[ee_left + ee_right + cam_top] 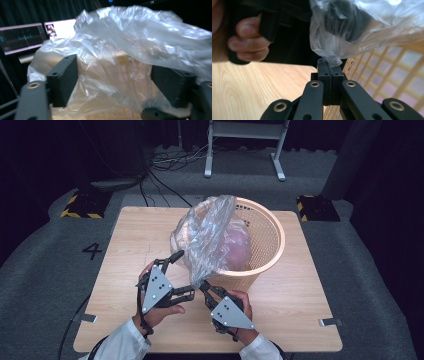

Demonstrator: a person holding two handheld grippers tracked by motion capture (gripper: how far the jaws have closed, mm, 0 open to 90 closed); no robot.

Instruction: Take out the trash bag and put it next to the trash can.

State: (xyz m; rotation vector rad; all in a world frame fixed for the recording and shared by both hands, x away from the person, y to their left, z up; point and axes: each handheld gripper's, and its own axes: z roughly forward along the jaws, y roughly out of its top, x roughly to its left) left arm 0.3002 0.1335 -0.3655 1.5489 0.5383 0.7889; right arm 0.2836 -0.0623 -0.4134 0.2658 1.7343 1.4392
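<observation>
A clear plastic bag (210,235) is draped over the near left side of a tan lattice basket (272,245) on the wooden table (130,240). Something pinkish shows dimly inside the basket through the plastic. My right gripper (202,287) is shut on the bag's lowest corner; in the right gripper view the pads (329,72) pinch that corner of the bag (352,32) beside the basket wall (387,75). My left gripper (186,274) is open just left of the bag. In the left gripper view its jaws stand wide apart around the bag (130,37) without closing on it.
The basket stands at the table's centre right, with bare wood to the left and front. Beyond the table are a white metal frame (245,150), floor cables and yellow-black blocks (80,205). Monitors (22,37) glow behind the bag in the left gripper view.
</observation>
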